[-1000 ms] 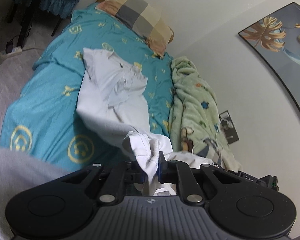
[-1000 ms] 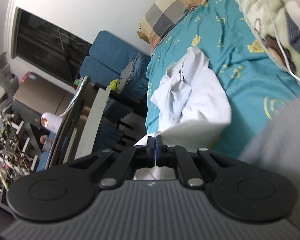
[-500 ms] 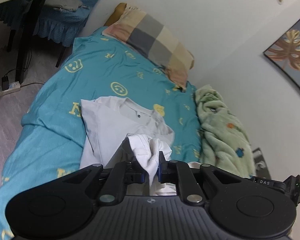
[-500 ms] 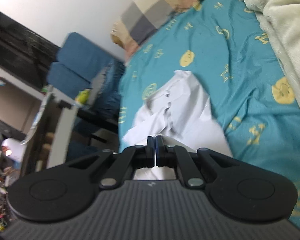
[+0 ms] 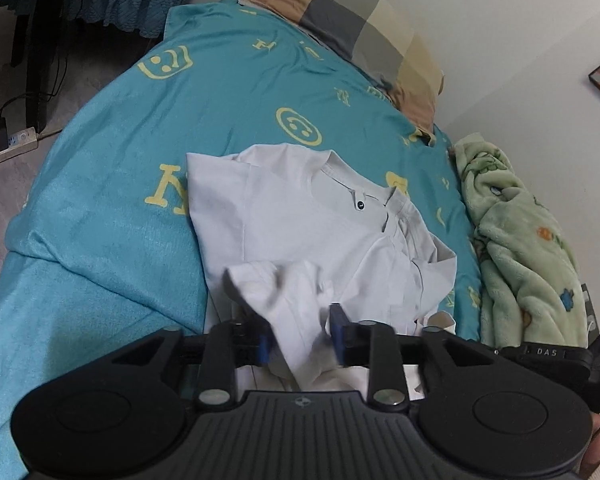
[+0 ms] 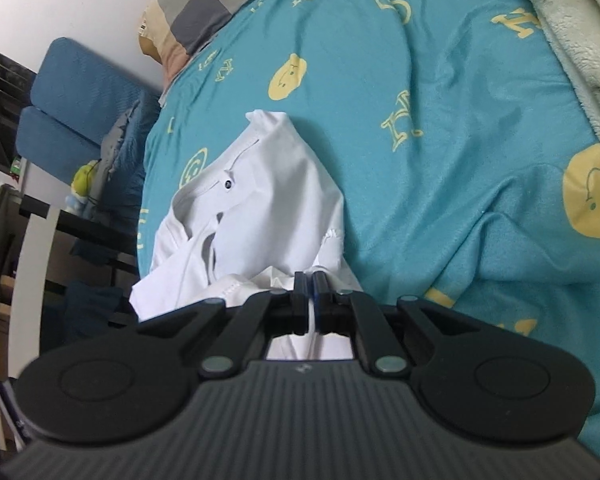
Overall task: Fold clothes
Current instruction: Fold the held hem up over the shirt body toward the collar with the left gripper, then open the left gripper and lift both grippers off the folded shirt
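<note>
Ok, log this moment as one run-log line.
stage: laying white shirt on bed | left gripper: jaws just opened, cloth loose between | right gripper: shut on shirt hem

Ahead of the left gripper (image 5: 300, 338), the shirt (image 5: 296, 216) is lying on the bed (image 5: 112, 208), with the pillow (image 5: 364, 28) sitting beyond it at the bed's far end and the blanket (image 5: 528, 248) lying bunched to the gripper's right along the wall (image 5: 500, 40).
</note>
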`<state>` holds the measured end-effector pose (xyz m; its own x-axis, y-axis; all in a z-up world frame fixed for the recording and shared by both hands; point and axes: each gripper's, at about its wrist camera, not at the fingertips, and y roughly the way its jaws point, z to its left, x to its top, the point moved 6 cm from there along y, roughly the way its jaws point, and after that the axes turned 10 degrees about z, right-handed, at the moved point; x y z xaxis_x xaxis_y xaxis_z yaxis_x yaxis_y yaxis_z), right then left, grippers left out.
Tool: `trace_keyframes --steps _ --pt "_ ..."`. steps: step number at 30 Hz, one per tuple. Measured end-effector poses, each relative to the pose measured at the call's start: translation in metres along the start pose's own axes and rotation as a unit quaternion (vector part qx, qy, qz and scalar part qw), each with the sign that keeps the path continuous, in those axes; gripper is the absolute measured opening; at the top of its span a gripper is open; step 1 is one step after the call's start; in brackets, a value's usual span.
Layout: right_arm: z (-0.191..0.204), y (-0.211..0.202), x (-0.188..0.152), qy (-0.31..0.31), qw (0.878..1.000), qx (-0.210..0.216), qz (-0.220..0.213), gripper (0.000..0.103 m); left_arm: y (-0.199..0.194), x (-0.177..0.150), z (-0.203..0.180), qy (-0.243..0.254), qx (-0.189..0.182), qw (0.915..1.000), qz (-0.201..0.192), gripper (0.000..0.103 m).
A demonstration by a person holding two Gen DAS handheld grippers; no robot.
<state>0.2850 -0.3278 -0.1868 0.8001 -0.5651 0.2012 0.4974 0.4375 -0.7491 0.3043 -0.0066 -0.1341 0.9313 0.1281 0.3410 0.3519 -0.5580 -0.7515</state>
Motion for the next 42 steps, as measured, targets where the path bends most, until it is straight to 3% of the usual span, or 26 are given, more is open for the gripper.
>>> trace_keyframes --steps 1,3,5,6,7,17,22,26,32,39,41,42 --pt "0.002 -0.002 -0.001 -0.001 1.000 0.004 0.002 0.008 -0.006 -0.004 -0.004 0.004 0.002 1.0000 -0.003 0.062" --pt "0.006 -0.012 -0.005 -0.006 1.000 0.000 -0.003 0.010 -0.019 -0.011 -0.012 0.012 0.007 0.9998 -0.011 0.070" --pt "0.011 -0.027 -0.011 -0.018 1.000 -0.001 -0.013 0.031 -0.033 -0.024 -0.020 0.020 0.013 0.9996 -0.014 0.073" --pt "0.014 -0.034 -0.016 -0.025 1.000 0.003 -0.017 0.051 -0.041 -0.031 -0.024 0.023 0.016 0.9995 -0.016 0.074" --pt "0.016 -0.042 -0.022 -0.030 0.999 0.004 -0.021 0.060 -0.048 -0.039 -0.028 0.025 0.016 0.9994 -0.015 0.074" --pt "0.031 -0.106 -0.109 -0.090 0.995 -0.009 -0.041 0.060 -0.107 -0.140 -0.063 0.041 0.012 0.9990 -0.011 0.076" --pt "0.029 -0.121 -0.158 -0.141 0.986 -0.061 -0.058 0.060 -0.124 -0.175 -0.072 0.060 0.022 0.9977 -0.021 0.077" --pt "0.038 -0.127 -0.178 -0.183 0.977 -0.079 -0.076 0.060 -0.128 -0.183 -0.074 0.083 0.041 0.9950 -0.035 0.077" --pt "0.045 -0.114 -0.180 -0.214 0.969 -0.101 -0.072 0.060 -0.125 -0.187 -0.084 0.140 0.090 0.9846 -0.053 0.082" --pt "0.050 -0.106 -0.183 -0.231 0.963 -0.117 -0.070 0.061 -0.111 -0.191 -0.084 0.172 0.134 0.9748 -0.050 0.101" --pt "0.050 -0.105 -0.183 -0.232 0.963 -0.117 -0.069 0.068 -0.107 -0.192 -0.084 0.178 0.143 0.9723 -0.048 0.103" --pt "0.050 -0.105 -0.182 -0.233 0.963 -0.118 -0.069 0.082 -0.106 -0.192 -0.083 0.180 0.146 0.9717 -0.047 0.103"
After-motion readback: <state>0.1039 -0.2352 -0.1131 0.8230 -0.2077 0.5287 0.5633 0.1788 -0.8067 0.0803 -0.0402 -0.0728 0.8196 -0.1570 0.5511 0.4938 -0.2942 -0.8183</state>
